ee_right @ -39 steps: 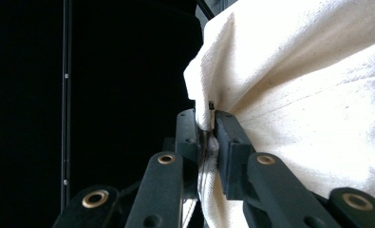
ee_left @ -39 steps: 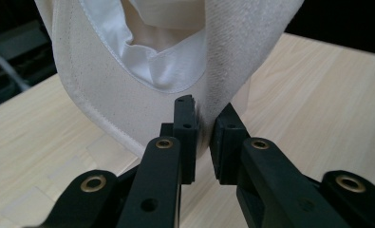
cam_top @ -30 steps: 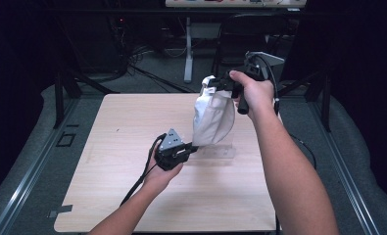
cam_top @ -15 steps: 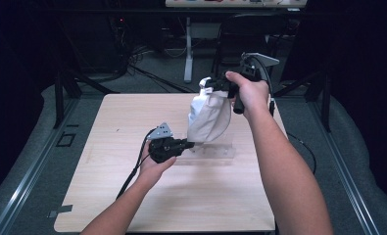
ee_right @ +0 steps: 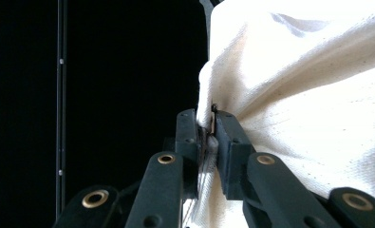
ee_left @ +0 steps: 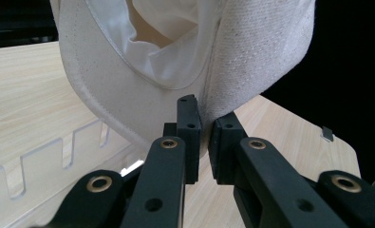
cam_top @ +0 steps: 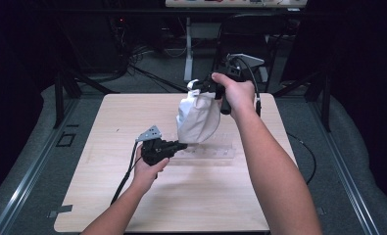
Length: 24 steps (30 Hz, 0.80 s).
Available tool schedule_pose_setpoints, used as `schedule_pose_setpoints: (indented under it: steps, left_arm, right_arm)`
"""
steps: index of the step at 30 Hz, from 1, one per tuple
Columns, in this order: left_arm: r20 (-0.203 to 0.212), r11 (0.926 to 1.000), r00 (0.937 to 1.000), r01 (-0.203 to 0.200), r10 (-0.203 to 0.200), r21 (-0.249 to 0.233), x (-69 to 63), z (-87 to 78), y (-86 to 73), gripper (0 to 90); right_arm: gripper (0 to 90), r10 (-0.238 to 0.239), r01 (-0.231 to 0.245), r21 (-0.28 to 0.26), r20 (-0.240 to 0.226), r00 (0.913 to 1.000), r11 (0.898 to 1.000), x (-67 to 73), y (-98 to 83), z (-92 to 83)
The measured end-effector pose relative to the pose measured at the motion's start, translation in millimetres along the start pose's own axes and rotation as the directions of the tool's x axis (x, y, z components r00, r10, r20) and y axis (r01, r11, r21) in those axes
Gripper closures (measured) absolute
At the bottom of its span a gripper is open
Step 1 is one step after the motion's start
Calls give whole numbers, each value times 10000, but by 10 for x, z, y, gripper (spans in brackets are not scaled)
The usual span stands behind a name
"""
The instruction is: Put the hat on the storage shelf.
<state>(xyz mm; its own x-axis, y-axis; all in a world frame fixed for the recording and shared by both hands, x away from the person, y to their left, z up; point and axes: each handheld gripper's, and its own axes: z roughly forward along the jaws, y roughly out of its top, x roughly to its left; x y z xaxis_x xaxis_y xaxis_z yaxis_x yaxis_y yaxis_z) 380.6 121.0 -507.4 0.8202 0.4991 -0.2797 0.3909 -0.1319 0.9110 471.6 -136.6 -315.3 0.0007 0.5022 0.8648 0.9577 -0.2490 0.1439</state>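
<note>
The room is dark, with a light wood table on a grey floor, a black chair behind it, and cables lying on the floor.

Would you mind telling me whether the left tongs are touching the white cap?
Touching. In the left gripper view, the cap's lower edge drops between the nearly closed jaws of the left tongs, which pinch the fabric.

The two black jaws of the left tongs are seen nearly closed, with the lower edge of a white cloth cap pinched between them. The cap hangs above the wooden table. A clear notched strip is laid on the table at the left.
</note>
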Motion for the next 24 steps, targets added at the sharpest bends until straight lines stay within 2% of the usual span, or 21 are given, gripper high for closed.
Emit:
schedule_pose_setpoints:
  steps: [2, 3, 4, 7, 9, 13, 16, 17, 18, 19, 22, 24]
  left_arm:
    - [-5, 9999, 9999, 165, -165, -6, -18, 33, -25, 847]
    - [-35, 9999, 10000, 51, -51, 121, -32, 48, -28, 845]
    - [-280, 10000, 9996, -13, 14, 53, -64, 69, -36, 845]
    - [-563, 9991, 9977, -364, 375, 194, -108, 47, -65, 846]
    - [-1010, 9984, 9934, -538, 552, 165, -132, 48, -116, 848]
    - [-1370, 9978, 9886, -585, 621, 305, -150, 55, -205, 849]
    - [-1633, 9981, 9850, -516, 565, 342, -175, 69, -257, 852]
    - [-1374, 9974, 9892, -433, 509, 578, -168, 49, -261, 852]
    - [-1751, 9987, 9835, -407, 455, 312, -179, 69, -287, 852]
    - [-1915, 9990, 9808, -307, 364, 324, -185, 65, -304, 852]
    - [-2135, 9994, 9769, -27, 99, 343, -178, 56, -355, 852]
    - [-2137, 9993, 9769, 151, -76, 336, -167, 52, -391, 852]
  right_arm:
    - [813, -73, 73, 84, 11, 10000, 9999, 16, -10, 22]
    - [813, -106, 105, 112, 41, 9999, 9999, 18, -12, 29]
    - [813, -110, 109, 114, 72, 9999, 9999, 14, -12, 33]
    - [813, -58, 57, 192, 32, 10000, 9998, -9, -17, 46]
    - [813, -181, 178, 290, 104, 9998, 9994, -18, -23, 60]
    - [812, -240, 226, 493, 287, 9993, 9985, -31, -31, 111]
    - [806, -225, 207, 640, 274, 9994, 9977, -69, -47, 173]
    - [801, -238, 216, 714, 298, 9993, 9972, -82, -52, 195]
    - [792, -263, 236, 747, 356, 9990, 9969, -92, -56, 212]
    - [779, -299, 266, 770, 421, 9987, 9967, -99, -59, 223]
    - [721, -402, 365, 781, 462, 9981, 9963, -106, -57, 221]
    - [660, -567, 537, 710, 403, 9976, 9960, -96, -51, 193]
